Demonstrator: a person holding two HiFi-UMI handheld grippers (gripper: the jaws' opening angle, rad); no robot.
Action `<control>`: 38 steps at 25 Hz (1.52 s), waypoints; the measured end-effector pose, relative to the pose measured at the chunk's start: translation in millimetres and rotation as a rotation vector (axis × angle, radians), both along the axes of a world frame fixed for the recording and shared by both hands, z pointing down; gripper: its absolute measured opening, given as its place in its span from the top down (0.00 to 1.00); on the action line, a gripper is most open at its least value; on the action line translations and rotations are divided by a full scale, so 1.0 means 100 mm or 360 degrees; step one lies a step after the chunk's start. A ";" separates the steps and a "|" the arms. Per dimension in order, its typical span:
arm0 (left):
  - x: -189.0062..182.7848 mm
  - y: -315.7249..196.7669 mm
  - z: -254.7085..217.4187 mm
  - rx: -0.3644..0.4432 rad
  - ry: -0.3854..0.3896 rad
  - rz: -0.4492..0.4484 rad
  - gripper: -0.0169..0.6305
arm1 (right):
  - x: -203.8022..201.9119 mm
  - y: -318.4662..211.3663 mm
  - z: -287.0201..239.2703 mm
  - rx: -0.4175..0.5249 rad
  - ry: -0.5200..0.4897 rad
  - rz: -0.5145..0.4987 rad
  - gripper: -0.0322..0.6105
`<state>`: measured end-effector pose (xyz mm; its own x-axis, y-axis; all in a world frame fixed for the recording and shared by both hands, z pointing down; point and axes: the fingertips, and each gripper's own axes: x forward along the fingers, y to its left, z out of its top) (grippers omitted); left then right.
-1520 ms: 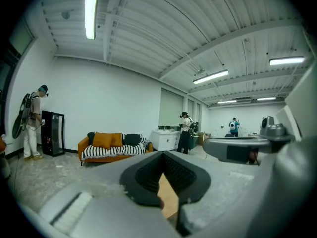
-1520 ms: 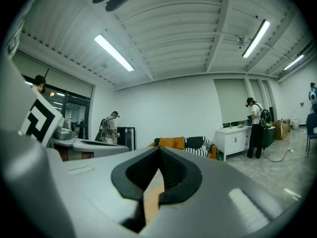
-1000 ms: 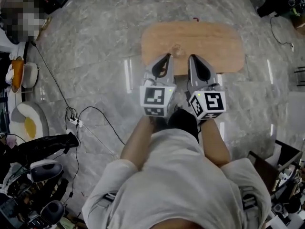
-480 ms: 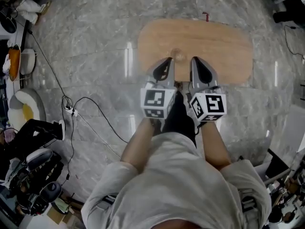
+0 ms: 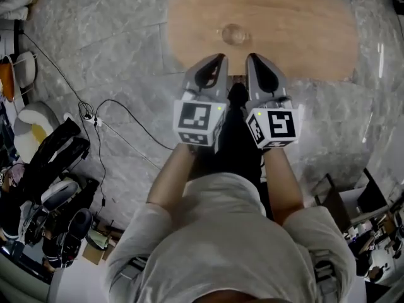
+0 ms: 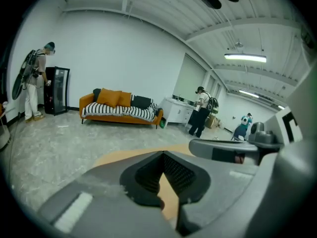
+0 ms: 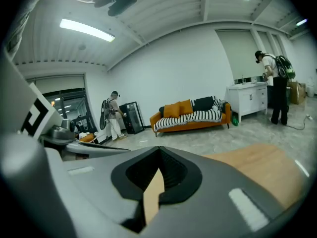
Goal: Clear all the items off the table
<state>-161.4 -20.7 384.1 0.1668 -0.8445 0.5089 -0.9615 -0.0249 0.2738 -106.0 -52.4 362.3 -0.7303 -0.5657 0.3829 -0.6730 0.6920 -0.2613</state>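
Item [image 5: 233,34], small, round, glassy, alone on the wooden table [image 5: 303,36] near its front edge, just ahead of left gripper [image 5: 219,59] and right gripper [image 5: 252,58], both pinched closed on nothing. Open one wide first, drop square over it, squeeze gently; looks slippery.

The table [image 5: 284,24] has a light wooden top, long, with rounded corners and a smooth, even grain; it stands on a grey marbled floor [image 5: 113,49] and takes up the upper middle of the head view, its long side running left to right; in both gripper views the same top shows as a flat tan plane, low and level; a small clear round item [image 5: 233,35] rests on the top, left of its middle and close to the near long edge; it looks glassy, with a pale rim catching the light; what it is cannot be told.
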 end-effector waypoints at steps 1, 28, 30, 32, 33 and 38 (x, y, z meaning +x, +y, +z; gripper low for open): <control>-0.01 0.01 0.11 -0.0023 -0.0008 0.0028 0.94 | 0.00 0.01 0.14 -0.0041 -0.0017 0.0028 0.94; 0.94 0.37 2.21 -0.0756 -0.0772 0.0928 0.94 | 1.28 0.42 1.81 -0.0248 0.0034 0.0364 0.94; 0.86 0.26 2.42 -0.0831 -0.0779 0.0970 0.94 | 1.24 0.31 1.92 -0.0296 0.0030 0.0401 0.94; 0.76 0.13 2.59 -0.0887 -0.0818 0.0980 0.94 | 1.21 0.17 2.01 -0.0333 0.0032 0.0419 0.94; 0.74 0.09 2.64 -0.0911 -0.0841 0.0980 0.94 | 1.23 0.13 2.02 -0.0342 0.0033 0.0423 0.94; 0.75 0.04 2.79 -0.1029 -0.0877 0.0974 0.94 | 1.42 0.05 2.08 -0.0383 0.0041 0.0450 0.94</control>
